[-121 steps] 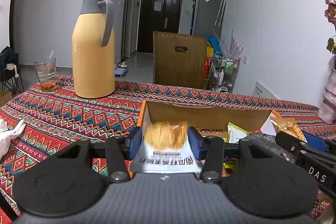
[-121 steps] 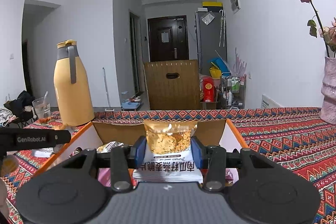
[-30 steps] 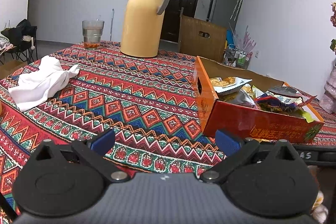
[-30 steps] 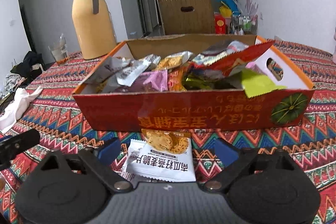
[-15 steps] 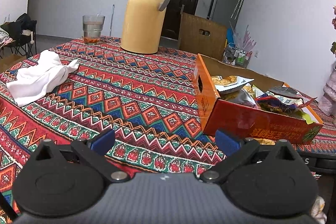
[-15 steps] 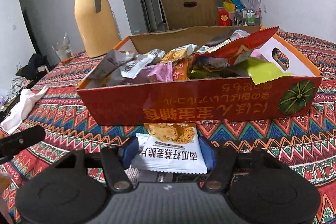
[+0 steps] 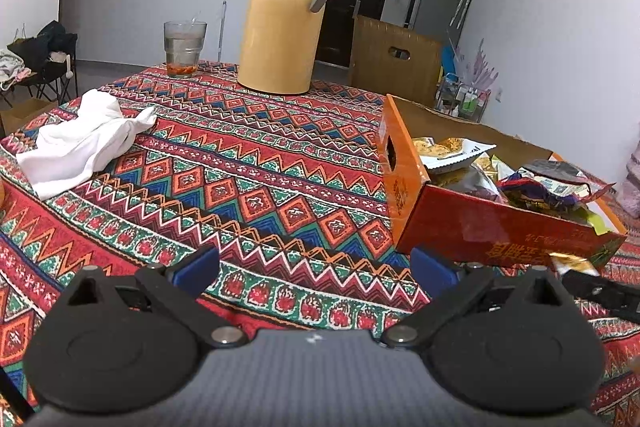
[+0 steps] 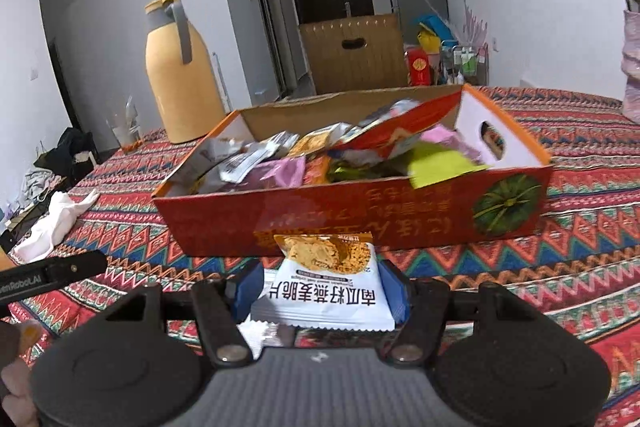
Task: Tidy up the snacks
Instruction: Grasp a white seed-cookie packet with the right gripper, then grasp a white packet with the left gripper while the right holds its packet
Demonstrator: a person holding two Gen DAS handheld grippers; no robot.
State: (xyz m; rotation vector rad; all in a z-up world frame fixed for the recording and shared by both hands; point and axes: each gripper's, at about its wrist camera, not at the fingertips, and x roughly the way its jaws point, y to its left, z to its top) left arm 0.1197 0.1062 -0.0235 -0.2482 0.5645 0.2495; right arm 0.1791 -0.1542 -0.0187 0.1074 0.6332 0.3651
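An orange cardboard box (image 8: 360,215) full of mixed snack packets stands on the patterned tablecloth; the left wrist view shows it at the right (image 7: 472,223). My right gripper (image 8: 322,287) is shut on a white oat-crisp packet (image 8: 324,283), lifted just off the cloth in front of the box's near wall. Another white wrapper (image 8: 256,331) lies under it. My left gripper (image 7: 314,267) hangs open over bare cloth left of the box, with nothing between its blue pads. The right gripper's arm and the packet's gold corner (image 7: 574,261) show at the lower right of the left wrist view.
A tall yellow thermos (image 7: 286,15) and a glass (image 7: 184,49) stand at the table's far side. A crumpled white cloth (image 7: 84,143) lies at the left. A pink vase (image 8: 632,67) stands far right. A wooden chair back (image 8: 354,53) is behind the table.
The right gripper's jaws closed on the oat-crisp packet that lay before the box and lifted it slightly. The left gripper stayed open and in place.
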